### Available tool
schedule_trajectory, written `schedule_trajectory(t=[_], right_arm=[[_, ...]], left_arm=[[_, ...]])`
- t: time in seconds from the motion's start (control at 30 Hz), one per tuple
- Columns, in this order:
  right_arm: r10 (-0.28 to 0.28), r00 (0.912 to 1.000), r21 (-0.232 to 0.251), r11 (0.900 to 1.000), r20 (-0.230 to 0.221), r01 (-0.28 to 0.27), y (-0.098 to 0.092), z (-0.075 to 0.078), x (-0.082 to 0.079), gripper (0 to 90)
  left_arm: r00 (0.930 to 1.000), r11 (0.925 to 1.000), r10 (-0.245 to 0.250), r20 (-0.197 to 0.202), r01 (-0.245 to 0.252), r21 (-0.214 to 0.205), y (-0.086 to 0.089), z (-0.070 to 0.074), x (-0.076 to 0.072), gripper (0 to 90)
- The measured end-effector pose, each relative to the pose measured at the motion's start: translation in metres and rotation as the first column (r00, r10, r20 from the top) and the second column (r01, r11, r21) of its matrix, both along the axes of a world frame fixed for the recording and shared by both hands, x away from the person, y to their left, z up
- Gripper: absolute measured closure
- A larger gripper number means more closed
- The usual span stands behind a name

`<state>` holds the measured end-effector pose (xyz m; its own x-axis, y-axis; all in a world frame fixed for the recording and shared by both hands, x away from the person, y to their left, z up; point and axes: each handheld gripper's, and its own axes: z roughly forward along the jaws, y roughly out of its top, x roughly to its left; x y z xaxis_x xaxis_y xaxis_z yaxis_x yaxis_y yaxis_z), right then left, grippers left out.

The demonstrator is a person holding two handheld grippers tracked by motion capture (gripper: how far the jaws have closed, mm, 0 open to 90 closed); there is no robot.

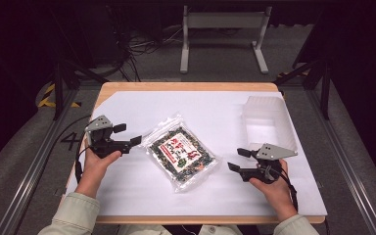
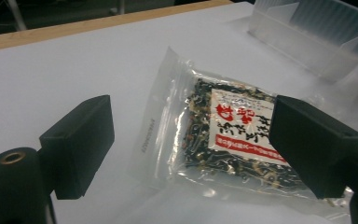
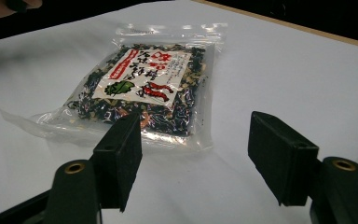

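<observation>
Flat, the clear packet (image 1: 180, 153) shows dark flakes, white-and-red label.

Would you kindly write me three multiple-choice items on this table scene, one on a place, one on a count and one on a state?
1. Where does the clear packet lie?
A. inside the clear bin
B. flat on the white sheet between the two grippers
C. on the floor

2. How many clear bins stand on the table?
A. one
B. two
C. three

3. How does the left gripper stand?
A. shut on the packet
B. shut on nothing
C. open, gripping nothing

Answers:
1 B: the packet rests on the white sheet, left gripper to one side, right gripper to the other.
2 A: a single clear bin stands at the far right.
3 C: its pads stand wide apart, clear of the packet.
</observation>
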<state>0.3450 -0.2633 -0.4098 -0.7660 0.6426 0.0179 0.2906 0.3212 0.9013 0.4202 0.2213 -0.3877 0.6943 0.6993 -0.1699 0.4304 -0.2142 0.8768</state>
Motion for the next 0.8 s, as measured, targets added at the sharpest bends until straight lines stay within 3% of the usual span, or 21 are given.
schedule_trajectory(t=[0.17, 0.33, 0.43, 0.8], right_arm=[[0.006, 1.0, -0.002, 1.0, 0.0, -0.006, 0.0, -0.001, 0.0, 35.4], [0.011, 0.9999, -0.006, 0.9999, 0.001, -0.011, 0.002, -0.002, 0.0, 35.7], [0.014, 0.9999, -0.008, 0.9999, 0.002, -0.014, 0.002, -0.002, -0.001, 35.7], [0.014, 0.9999, -0.013, 0.9998, -0.004, -0.015, 0.002, -0.004, -0.003, 35.7]], left_arm=[[0.9997, 0.9998, 0.017, -0.019, -0.017, -0.013, 0.001, -0.008, 0.011, 14.2], [0.9994, 0.9994, 0.033, -0.005, -0.034, -0.012, 0.0, -0.014, 0.017, 14.5], [0.9991, 0.9986, 0.041, -0.001, -0.041, -0.034, 0.001, -0.016, 0.02, 15.0], [0.9938, 0.9991, 0.037, -0.105, -0.035, 0.025, -0.013, -0.042, 0.038, 15.2]])
